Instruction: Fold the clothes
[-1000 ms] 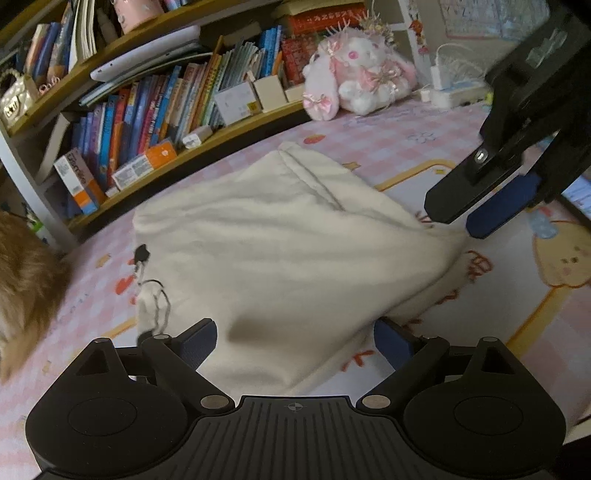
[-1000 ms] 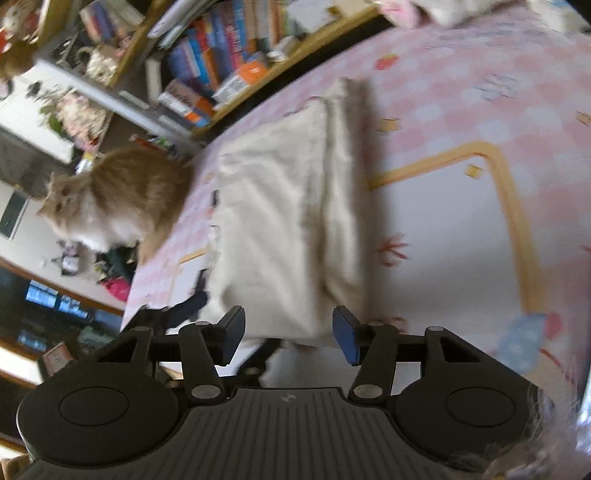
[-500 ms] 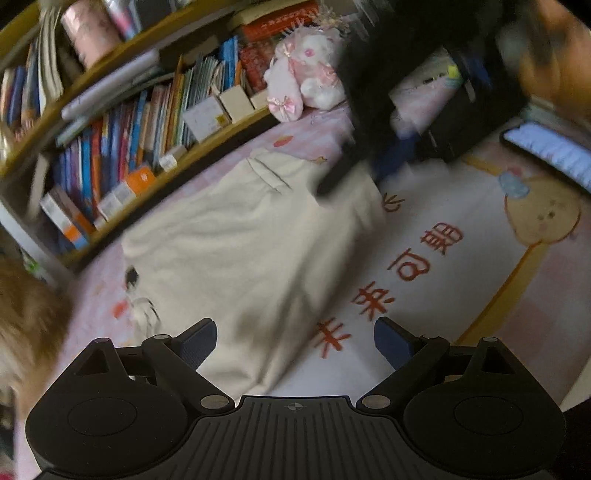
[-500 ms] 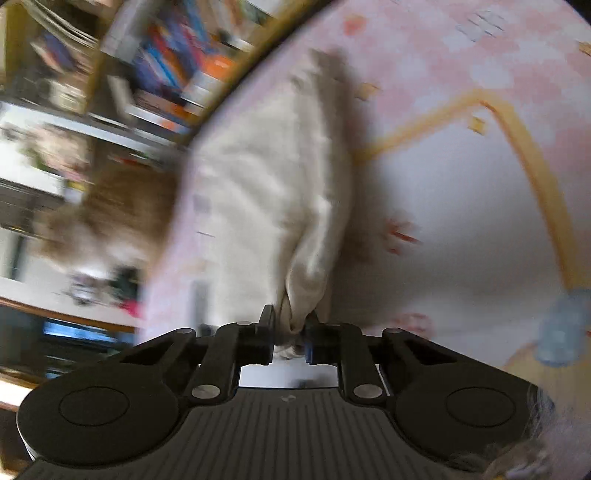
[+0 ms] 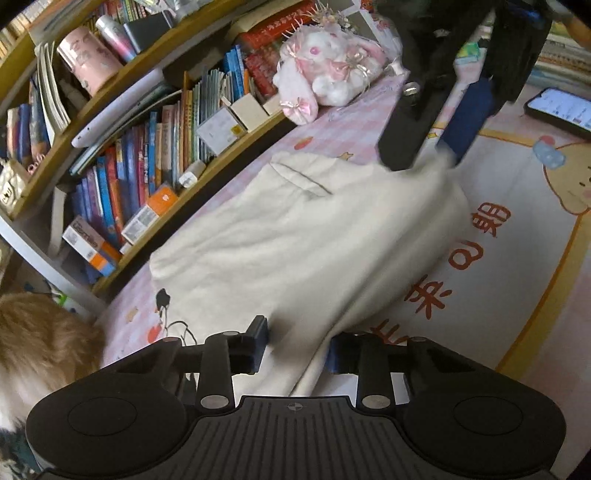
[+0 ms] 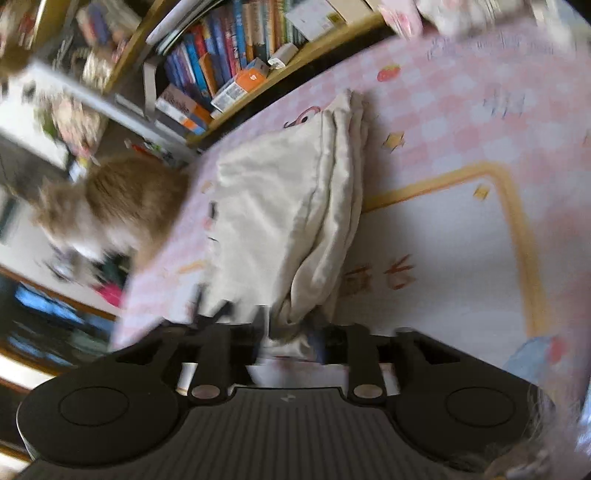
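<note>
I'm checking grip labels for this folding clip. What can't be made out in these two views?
- Right wrist view: motion blur smears the right gripper, so its hold on the cream garment is unclear.
- Left wrist view: the left gripper body hides the garment's near edge.
- Both views: the orange cat is blurred and cut off.

Large red-orange Chinese characters ran across the white panel of the play mat (image 5: pixel 524 236); "可" and "期" could be made out, the others partly hidden by cloth. Red book spines (image 5: pixel 280 27) on the shelf bore yellow characters too small to read. Other labels were illegible.
</note>
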`<state>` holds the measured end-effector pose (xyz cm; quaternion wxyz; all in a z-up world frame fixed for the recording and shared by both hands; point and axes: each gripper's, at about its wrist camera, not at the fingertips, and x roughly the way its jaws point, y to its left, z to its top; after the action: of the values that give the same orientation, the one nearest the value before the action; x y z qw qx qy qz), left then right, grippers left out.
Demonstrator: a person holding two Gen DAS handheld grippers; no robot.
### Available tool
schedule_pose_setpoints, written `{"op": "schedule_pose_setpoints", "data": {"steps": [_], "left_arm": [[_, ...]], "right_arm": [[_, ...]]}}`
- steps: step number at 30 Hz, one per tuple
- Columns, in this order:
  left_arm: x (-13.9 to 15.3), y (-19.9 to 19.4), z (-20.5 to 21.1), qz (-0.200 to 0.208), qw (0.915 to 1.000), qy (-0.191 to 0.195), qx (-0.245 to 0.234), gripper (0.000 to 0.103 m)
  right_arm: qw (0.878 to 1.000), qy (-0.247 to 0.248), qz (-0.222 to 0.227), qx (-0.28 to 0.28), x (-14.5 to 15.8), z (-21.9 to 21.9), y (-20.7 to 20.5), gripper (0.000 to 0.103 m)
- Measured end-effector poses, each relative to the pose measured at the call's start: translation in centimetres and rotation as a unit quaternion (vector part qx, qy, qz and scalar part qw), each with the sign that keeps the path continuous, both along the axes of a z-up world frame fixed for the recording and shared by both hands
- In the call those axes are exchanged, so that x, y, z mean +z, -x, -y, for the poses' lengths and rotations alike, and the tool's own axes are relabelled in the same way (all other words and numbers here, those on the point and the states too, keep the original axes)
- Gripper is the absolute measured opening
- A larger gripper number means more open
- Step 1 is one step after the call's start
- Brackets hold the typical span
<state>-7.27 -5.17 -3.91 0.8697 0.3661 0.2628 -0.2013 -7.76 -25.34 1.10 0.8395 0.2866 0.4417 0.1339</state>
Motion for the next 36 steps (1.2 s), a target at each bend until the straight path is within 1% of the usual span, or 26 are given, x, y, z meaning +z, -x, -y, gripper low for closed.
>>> {"op": "schedule_pose_setpoints", "data": {"steps": [1, 2, 3, 4, 5, 6, 7, 8, 9, 10, 12, 14, 16, 20, 22, 24, 29, 31, 32, 33, 34, 35, 36], "left_arm": [[0.1, -0.1, -0.1, -0.003, 1.0000, 0.003, 0.000, 0.031], [0.1, -0.2, -0.2, -0.005, 1.0000, 0.007, 0.000, 0.033], [0.2, -0.1, -0.2, -0.007, 0.9999, 0.009, 0.001, 0.034], [0.2, -0.1, -0.3, -0.009, 0.9999, 0.012, 0.001, 0.034], [0.3, -0.1, -0.3, -0.012, 0.9998, 0.015, 0.001, 0.034], [0.3, -0.2, -0.4, -0.014, 0.9998, 0.017, 0.002, 0.035], [0.4, -0.2, -0.4, -0.016, 0.9997, 0.019, 0.003, 0.035], [0.4, -0.2, -0.4, -0.018, 0.9996, 0.021, 0.003, 0.035], [0.5, -0.3, -0.5, -0.020, 0.9995, 0.023, 0.004, 0.035], [0.6, -0.3, -0.5, -0.022, 0.9994, 0.025, 0.006, 0.035], [0.7, -0.4, -0.6, -0.027, 0.9992, 0.029, 0.008, 0.035], [0.8, -0.5, -0.7, -0.031, 0.9989, 0.034, 0.010, 0.035], [0.9, -0.5, -0.8, -0.035, 0.9986, 0.038, 0.011, 0.036], [1.0, -0.6, -0.9, -0.042, 0.9980, 0.046, 0.010, 0.042], [1.0, -0.7, -1.0, -0.046, 0.9976, 0.050, 0.010, 0.044], [1.1, -0.8, -1.1, -0.051, 0.9973, 0.053, 0.010, 0.050], [1.3, -1.1, -1.2, -0.060, 0.9962, 0.062, 0.011, 0.052], [1.4, -1.2, -1.3, -0.062, 0.9959, 0.065, 0.012, 0.052], [1.4, -1.2, -1.4, -0.062, 0.9958, 0.066, 0.012, 0.052], [1.4, -1.2, -1.4, -0.063, 0.9957, 0.067, 0.012, 0.052], [1.4, -1.1, -1.5, -0.062, 0.9958, 0.067, 0.012, 0.053], [1.4, -1.0, -1.6, -0.060, 0.9960, 0.065, 0.011, 0.056], [1.4, -0.8, -1.6, -0.058, 0.9963, 0.063, 0.010, 0.059]], "right_arm": [[0.999, 0.034, 0.014, 0.012, 0.3, -0.3, 0.3, 0.055], [0.997, 0.072, 0.030, 0.029, 0.5, -0.6, 0.7, 0.059], [0.992, 0.111, 0.045, 0.048, 0.7, -1.0, 1.0, 0.067], [0.984, 0.155, 0.061, 0.069, 0.8, -1.5, 1.3, 0.077], [0.973, 0.199, 0.077, 0.090, 0.9, -2.1, 1.6, 0.082], [0.959, 0.243, 0.094, 0.113, 0.7, -2.7, 2.0, 0.087], [0.943, 0.284, 0.109, 0.135, 0.6, -3.4, 2.3, 0.090], [0.929, 0.314, 0.121, 0.154, 0.4, -3.9, 2.5, 0.091], [0.915, 0.340, 0.134, 0.172, 0.2, -4.4, 2.8, 0.095], [0.900, 0.363, 0.147, 0.190, 0.0, -5.0, 3.0, 0.101], [0.874, 0.396, 0.170, 0.224, -0.4, -6.1, 3.5, 0.102], [0.835, 0.443, 0.204, 0.254, -0.9, -7.6, 4.4, 0.103], [0.793, 0.484, 0.239, 0.282, -1.5, -9.0, 5.3, 0.103], [0.720, 0.526, 0.289, 0.350, -2.9, -11.0, 6.4, 0.103], [0.699, 0.534, 0.294, 0.375, -3.6, -11.8, 6.5, 0.103], [0.689, 0.537, 0.295, 0.387, -4.0, -12.4, 6.4, 0.103], [0.663, 0.547, 0.308, 0.408, -4.7, -13.8, 6.5, 0.102], [0.650, 0.554, 0.311, 0.417, -5.2, -14.3, 6.3, 0.100], [0.645, 0.558, 0.311, 0.419, -5.4, -14.5, 6.4, 0.097], [0.641, 0.560, 0.311, 0.422, -5.6, -14.6, 6.3, 0.083], [0.638, 0.564, 0.309, 0.424, -5.7, -14.8, 6.1, 0.056], [0.639, 0.569, 0.299, 0.422, -5.8, -14.9, 5.7, 0.040], [0.642, 0.575, 0.289, 0.417, -5.8, -14.9, 5.2, 0.017]]}}
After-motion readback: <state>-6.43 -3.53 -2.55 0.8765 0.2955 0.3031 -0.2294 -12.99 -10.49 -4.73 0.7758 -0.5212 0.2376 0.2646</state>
